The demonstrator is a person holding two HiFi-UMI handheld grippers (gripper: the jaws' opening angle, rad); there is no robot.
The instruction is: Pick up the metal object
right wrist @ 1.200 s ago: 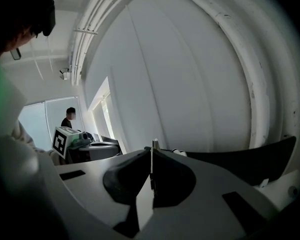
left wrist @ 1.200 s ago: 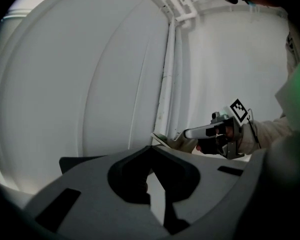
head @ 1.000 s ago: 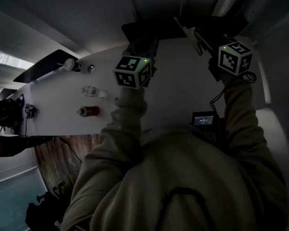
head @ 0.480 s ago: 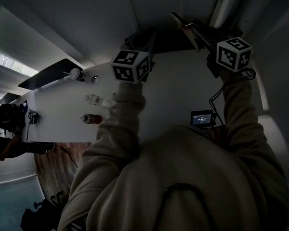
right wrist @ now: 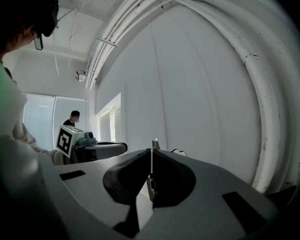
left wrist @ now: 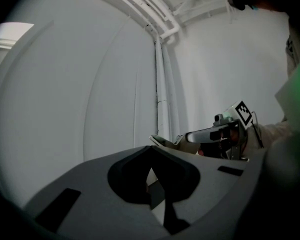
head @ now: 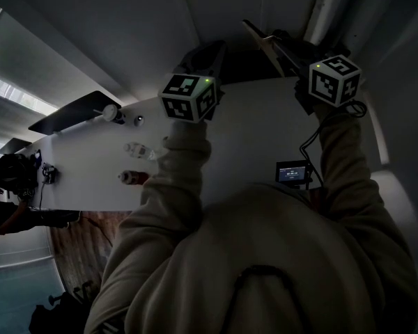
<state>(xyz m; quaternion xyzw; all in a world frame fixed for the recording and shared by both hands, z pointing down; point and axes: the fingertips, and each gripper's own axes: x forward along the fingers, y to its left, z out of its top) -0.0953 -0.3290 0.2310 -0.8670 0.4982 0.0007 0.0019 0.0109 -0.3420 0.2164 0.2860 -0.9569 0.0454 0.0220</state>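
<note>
In the head view, a white tabletop is seen past the hooded shoulders of the person. The left gripper and the right gripper are both raised toward its far edge. A thin, pale metal object is seen jutting far-left from the right gripper's fingers, in front of the wall. A few small items are scattered on the left part of the tabletop, among them a reddish cylinder and a clear bottle. A small screen device lies near the person on the right. In the left gripper view, the left gripper is pointed at a white wall with upright pipes. Its fingers appear clenched together at the tips, with nothing seen between them. At the right, the right gripper is seen side-on, the metal object protruding from it. In the right gripper view, the right gripper is clenched on the metal object — a thin strip held edge-on, its tip showing just above the fingers. The left gripper is seen at the left, and a distant person stands by the windows.
</note>
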